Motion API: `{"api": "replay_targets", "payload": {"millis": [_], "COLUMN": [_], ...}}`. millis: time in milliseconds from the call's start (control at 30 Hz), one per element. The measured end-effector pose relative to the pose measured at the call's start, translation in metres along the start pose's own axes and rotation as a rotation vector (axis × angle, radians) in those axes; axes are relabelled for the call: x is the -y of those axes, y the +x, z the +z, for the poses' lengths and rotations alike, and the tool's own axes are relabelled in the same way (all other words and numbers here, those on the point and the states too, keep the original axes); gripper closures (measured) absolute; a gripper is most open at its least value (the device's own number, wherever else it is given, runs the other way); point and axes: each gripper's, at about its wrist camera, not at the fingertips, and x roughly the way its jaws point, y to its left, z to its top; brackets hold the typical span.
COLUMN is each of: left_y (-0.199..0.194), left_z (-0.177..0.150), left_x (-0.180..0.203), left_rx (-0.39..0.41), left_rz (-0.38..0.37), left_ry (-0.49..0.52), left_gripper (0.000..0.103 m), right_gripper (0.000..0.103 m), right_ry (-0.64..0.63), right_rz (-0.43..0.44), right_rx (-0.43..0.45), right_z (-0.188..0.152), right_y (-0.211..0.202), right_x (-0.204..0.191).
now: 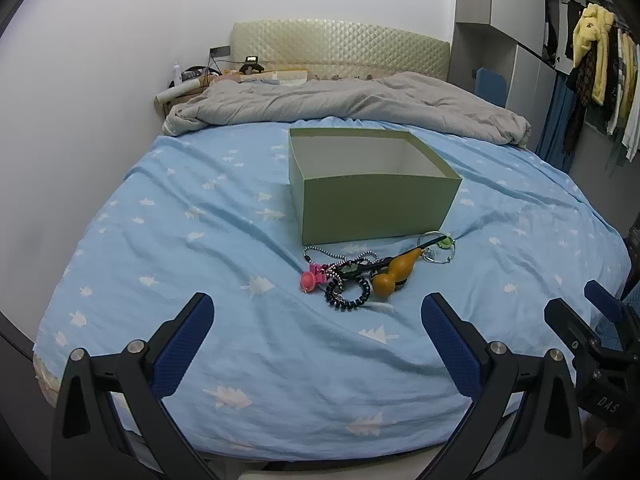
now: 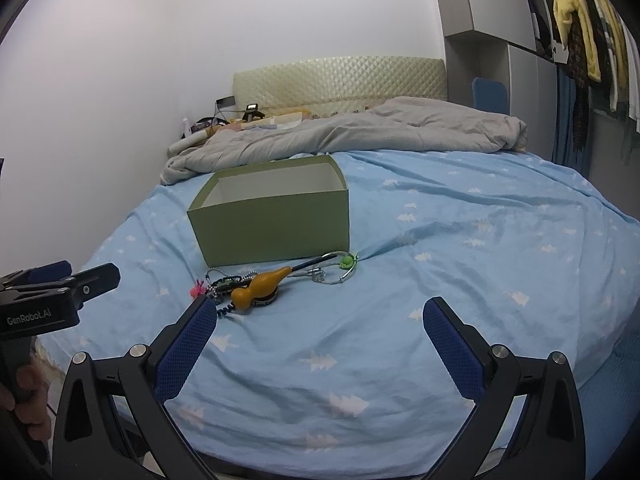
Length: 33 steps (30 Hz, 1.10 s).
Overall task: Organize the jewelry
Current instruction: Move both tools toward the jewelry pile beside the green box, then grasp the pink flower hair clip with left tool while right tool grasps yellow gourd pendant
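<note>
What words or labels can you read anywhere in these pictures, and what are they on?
"GenRobot.AI": on the left gripper body, right wrist view.
"DAS": on the right gripper body, left wrist view; any more letters are hidden.
Nothing readable on the box or jewelry.

green box [image 1: 372, 204]: open, upright on bed | jewelry pile [image 1: 360, 276]: tangled, just before it

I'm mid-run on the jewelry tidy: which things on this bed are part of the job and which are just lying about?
For the job:
green box, open
gourd pendant
beaded chain
black coil hair tie
pink charm
silver ring bangle with green charm

Lying about:
grey duvet
hanging clothes
bedside clutter
</note>
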Motion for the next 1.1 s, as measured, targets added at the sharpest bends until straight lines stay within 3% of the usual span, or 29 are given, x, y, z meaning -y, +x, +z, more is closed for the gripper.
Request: {"api": "replay_targets", "payload": {"millis": [533,767,867,967,1100], "left_y": [0.049,0.08,0.093,0.11,0.127], "left_z": [-0.009,-0.011,-0.011,-0.01,-0.011], "left_x": [-0.018,-0.032,-0.038,-0.039,-0.037], "left_rx": [-0.079,-0.09,-0.088,-0.107,-0.128], "left_rz": [-0.019,-0.033,-0.047,-0.069,-0.123], "left_ry": [-0.037,-0.053,-0.057,-0.042,-0.032], "left_gripper": [0.0,0.0,0.01,0.025,0.036], "right_gripper": [0.001,0.033,0.041,0.054,0.055], "right_ry": [0.02,0.014,0.012,0.024,0.021], "right_rz": [0.113,0.156,0.171,0.189,0.207], "right_rx": [-0.027,-0.042,-0.049,-0.085,-0.121], "right_z": [-0.009,-0.004,-0.003,-0.004,-0.006], "right_y": [0.039,0.071,0.085,0.104,0.126], "right_x": [-0.001,-0.007,-0.009,-0.011,-0.016]}}
